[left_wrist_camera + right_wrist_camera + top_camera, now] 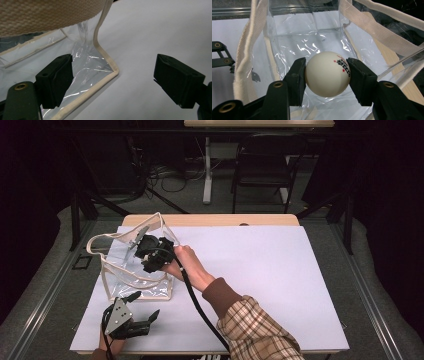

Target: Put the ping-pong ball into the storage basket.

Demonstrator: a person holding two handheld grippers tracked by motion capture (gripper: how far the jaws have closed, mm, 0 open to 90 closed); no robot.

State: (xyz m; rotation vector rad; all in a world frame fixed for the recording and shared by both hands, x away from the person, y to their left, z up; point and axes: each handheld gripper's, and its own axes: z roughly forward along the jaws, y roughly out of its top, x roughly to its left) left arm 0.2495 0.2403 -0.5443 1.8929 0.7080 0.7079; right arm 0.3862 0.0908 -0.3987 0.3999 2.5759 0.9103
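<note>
A clear plastic bag (131,270) with cream trim and straps stands on the left of the white sheet. My right gripper (147,251) reaches into its open top. In the right gripper view the right gripper (327,74) is shut on a white ping-pong ball (325,75) with red and black print, held above the bag's clear bottom (299,47). My left gripper (142,307) stands open just in front of the bag's near edge. In the left gripper view the bag's lower corner (110,72) lies between the open jaws of the left gripper (112,82), nearer the left one.
The white sheet (260,270) covers the wooden table (215,220). A dark chair (262,167) and a white table leg (207,170) stand beyond the far edge, with cables on the floor. A cream strap (42,15) hangs at the top of the left gripper view.
</note>
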